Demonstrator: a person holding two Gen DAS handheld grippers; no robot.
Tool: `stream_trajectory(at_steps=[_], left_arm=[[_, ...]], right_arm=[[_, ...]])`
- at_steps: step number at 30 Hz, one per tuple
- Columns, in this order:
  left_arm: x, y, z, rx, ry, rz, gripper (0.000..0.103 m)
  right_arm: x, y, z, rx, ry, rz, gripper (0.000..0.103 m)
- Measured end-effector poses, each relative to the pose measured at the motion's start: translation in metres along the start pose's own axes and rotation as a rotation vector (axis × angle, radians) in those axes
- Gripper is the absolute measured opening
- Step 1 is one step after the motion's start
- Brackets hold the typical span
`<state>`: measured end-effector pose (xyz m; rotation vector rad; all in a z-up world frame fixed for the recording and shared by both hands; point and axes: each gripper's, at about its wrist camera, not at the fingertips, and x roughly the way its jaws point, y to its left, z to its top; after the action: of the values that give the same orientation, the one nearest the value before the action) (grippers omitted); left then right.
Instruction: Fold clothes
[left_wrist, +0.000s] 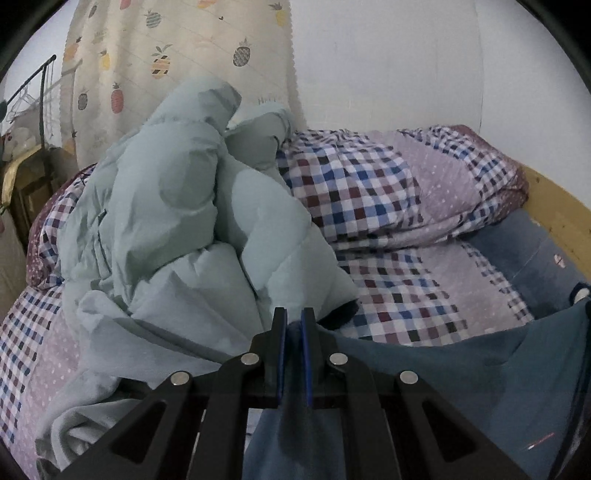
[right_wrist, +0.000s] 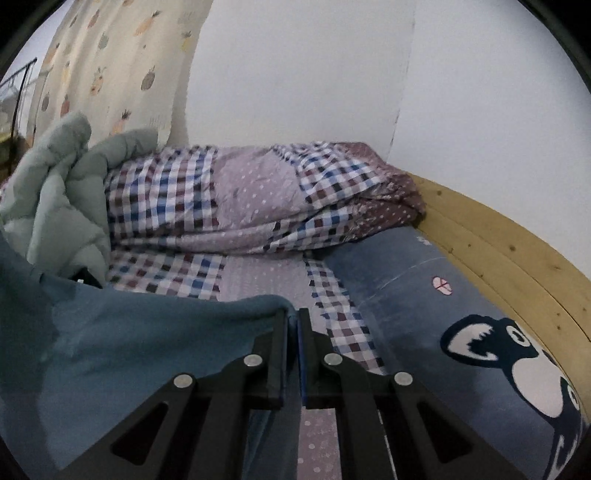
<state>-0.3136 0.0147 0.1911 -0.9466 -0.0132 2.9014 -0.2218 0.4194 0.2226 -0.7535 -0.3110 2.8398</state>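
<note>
Teal garment — pinched by both tools

dim, flat indoor light; soft shadows; heavy fisheye warp, dark vignette corners; slight blur.

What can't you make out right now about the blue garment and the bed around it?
- Blue garment: its type and lower part, cut off by the left wrist view's bottom edge and the left gripper.
- Same garment's far end: hidden behind the right gripper.
- Bed under the pale green jacket: covered.
</note>
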Motion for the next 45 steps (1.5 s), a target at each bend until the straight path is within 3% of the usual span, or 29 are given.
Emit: stream_trajectory(at_steps=[6,10,16,18,19,20,21,22,24,25,30,37,45], left_arm=[[0.032,-0.018,-0.028,0.106,0.049,0.045,0.007],[0.045,-0.018,-0.044,0.102,0.104,0.038,0.007],[0.044,-0.015,-0.053,0.122,0.111,0.032,0.013],[0.040,-0.010,-0.053,0.097,0.114,0.020,0.028],[0.038,-0.008,-0.053,0.082,0.116,0.014,0.033],[0.036,-0.005,-0.053,0.066,0.114,0.005,0.043],[0.031,0.000,-0.053,0.045,0.107,-0.011,0.053],[0.025,0.005,-0.053,0.022,0.097,-0.032,0.058],[0.015,0.012,-0.053,-0.009,0.084,-0.058,0.079],[0.009,0.015,-0.054,-0.017,0.077,-0.068,0.080],[-0.033,0.023,-0.055,0.000,0.034,-0.085,0.080],[-0.126,0.053,-0.060,0.000,-0.079,-0.095,0.082],[-0.246,0.096,-0.119,-0.056,-0.157,-0.080,0.084]], right_arm=[[0.052,0.027,-0.027,-0.043,0.121,0.003,0.003],[0.089,0.048,-0.055,-0.058,0.219,0.000,0.003],[0.129,0.076,-0.104,-0.089,0.367,-0.028,0.005],[0.135,0.076,-0.113,-0.078,0.399,-0.043,0.009],[0.136,0.074,-0.115,-0.069,0.410,-0.052,0.016],[0.138,0.073,-0.118,-0.060,0.422,-0.060,0.024],[0.138,0.071,-0.120,-0.050,0.431,-0.067,0.041],[0.135,0.066,-0.119,-0.028,0.420,-0.061,0.045],[0.128,0.057,-0.116,0.005,0.406,-0.054,0.050],[0.125,0.052,-0.114,0.019,0.403,-0.052,0.052],[0.080,0.025,-0.102,0.122,0.365,0.047,0.053],[-0.032,0.000,-0.116,0.250,0.271,0.199,0.057],[-0.176,-0.006,-0.162,0.353,0.181,0.329,0.059]])
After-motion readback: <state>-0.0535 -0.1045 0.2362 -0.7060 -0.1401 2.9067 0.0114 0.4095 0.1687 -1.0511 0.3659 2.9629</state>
